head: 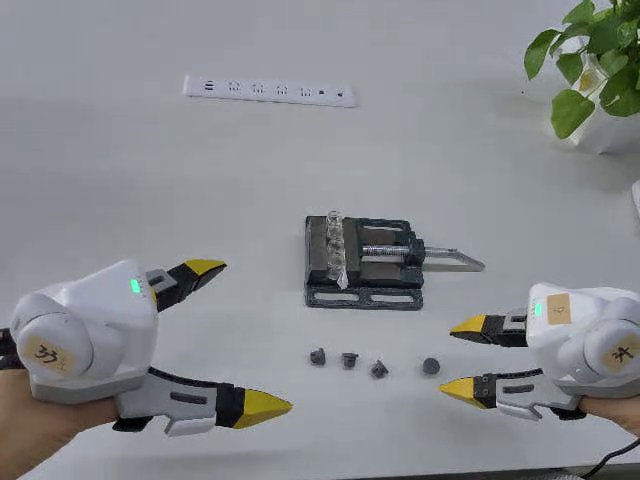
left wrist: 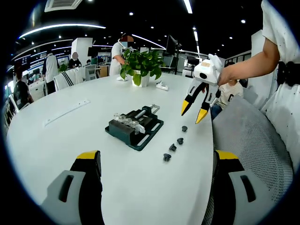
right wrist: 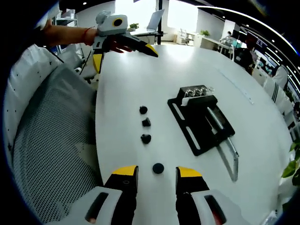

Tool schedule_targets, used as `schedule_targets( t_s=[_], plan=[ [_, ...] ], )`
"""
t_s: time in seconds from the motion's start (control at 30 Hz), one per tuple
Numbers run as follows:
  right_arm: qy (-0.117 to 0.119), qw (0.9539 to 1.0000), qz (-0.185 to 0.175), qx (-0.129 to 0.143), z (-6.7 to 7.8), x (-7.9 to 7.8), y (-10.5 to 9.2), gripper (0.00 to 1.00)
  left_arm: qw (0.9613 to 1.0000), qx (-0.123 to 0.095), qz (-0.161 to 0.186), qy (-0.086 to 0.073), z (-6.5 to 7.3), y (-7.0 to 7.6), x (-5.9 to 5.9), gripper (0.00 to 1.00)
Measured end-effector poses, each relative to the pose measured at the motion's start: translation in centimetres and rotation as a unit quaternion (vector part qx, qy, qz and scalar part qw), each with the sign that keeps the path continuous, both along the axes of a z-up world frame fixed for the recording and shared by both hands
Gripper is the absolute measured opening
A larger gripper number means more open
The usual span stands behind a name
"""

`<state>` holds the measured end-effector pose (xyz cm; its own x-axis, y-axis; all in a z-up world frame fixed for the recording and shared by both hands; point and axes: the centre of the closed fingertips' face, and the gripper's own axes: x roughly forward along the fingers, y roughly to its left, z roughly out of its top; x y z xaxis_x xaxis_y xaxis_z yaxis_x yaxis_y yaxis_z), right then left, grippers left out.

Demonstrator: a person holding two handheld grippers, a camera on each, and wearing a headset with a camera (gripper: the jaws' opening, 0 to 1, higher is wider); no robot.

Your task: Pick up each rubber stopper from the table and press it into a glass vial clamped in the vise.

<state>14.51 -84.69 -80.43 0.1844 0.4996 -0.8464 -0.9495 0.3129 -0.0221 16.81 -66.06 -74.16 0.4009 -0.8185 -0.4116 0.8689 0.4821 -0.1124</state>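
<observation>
Notably, left gripper [head: 238,335] and right gripper [head: 460,357] jaws are parted; the lower-right stopper [head: 431,366] could be flicked aside by an off-centre pinch

The plant [head: 590,60] is cut off by the head view's top right corner. The glass vials [head: 336,250] in the vise [head: 385,268] blur together (their count and mouths are unclear). The four stoppers [head: 349,359] on the desk [head: 150,200] are too small to tell which end is up.

place: open office | cues: mesh chair [right wrist: 51,140], ceiling lights [left wrist: 61,27], potted plant [left wrist: 140,65]
</observation>
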Motion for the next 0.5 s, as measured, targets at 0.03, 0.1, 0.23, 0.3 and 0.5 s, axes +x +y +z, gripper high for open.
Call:
schedule_targets(
  t_s=[0.03,0.1,0.23,0.3,0.5],
  plan=[
    [0.003,1.0,0.001,-0.008,-0.2,0.1,-0.1,0.26,1.0,0.0,0.0,0.0,0.0,0.0,0.0,0.99],
    [0.006,0.9998,0.007,-0.015,-0.5,0.1,-0.1,0.25,1.0,-0.001,0.001,0.0,0.0,0.0,0.0,0.99],
    [0.017,0.9992,0.016,-0.032,-1.2,0.1,0.0,0.19,1.0,-0.004,0.003,0.001,-0.2,0.3,0.2,0.99],
    [0.019,0.9988,0.021,-0.041,-1.6,0.2,-0.1,0.17,1.0,-0.005,0.005,0.002,-0.3,0.4,0.3,0.99],
    [0.025,0.9975,0.031,-0.059,-2.5,0.5,0.0,0.15,0.9999,-0.009,0.008,0.004,-0.5,0.5,0.4,0.99]
  ],
)
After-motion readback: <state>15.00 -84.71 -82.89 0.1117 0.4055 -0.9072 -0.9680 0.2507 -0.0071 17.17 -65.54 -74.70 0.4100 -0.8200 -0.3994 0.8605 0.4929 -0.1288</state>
